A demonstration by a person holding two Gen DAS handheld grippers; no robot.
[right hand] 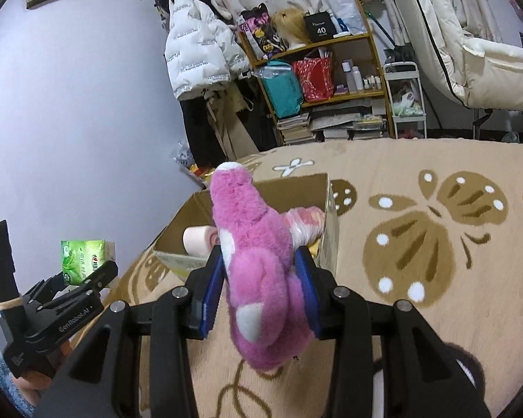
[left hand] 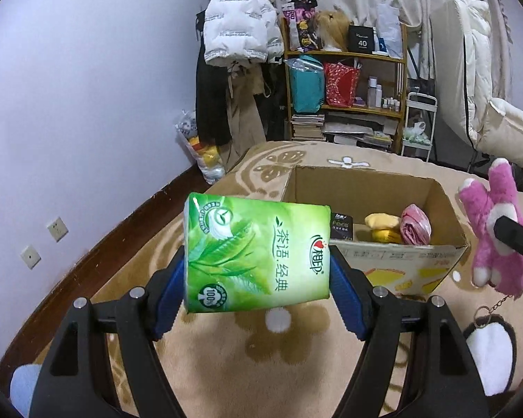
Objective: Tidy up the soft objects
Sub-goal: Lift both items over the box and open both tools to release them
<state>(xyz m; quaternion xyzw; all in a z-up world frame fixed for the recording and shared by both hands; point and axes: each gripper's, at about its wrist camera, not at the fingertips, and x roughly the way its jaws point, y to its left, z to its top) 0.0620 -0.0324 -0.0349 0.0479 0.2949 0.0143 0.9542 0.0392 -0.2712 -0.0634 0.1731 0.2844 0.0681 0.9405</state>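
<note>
Left gripper (left hand: 258, 289): black frame with blue pads, jaws part-way apart and clamped on the two short sides of a green plastic-wrapped tissue pack (left hand: 256, 256); pack held clear of the bed, printed face toward the camera.
Right gripper (right hand: 261, 292): same build, jaws narrower, pressed on the middle of a pink-and-white plush toy (right hand: 258, 271); the toy's head end sticks up past the fingertips, its lower end hangs below them.
Keychain (left hand: 488, 308): small metal chain and ring dangling from the plush toy in the left wrist view.
Cardboard box (left hand: 415, 271): open-topped brown carton, beyond both grippers on the bed; holds a yellow soft item (left hand: 383, 226), a pink wrapped bundle (left hand: 416, 226) and a dark packet (left hand: 341, 226).
Blanket (right hand: 418, 313): beige, with brown butterfly and flower pattern, under the box.
Background: wooden shelf unit (left hand: 345, 80), white padded jacket (left hand: 237, 24) hanging beside it.
</note>
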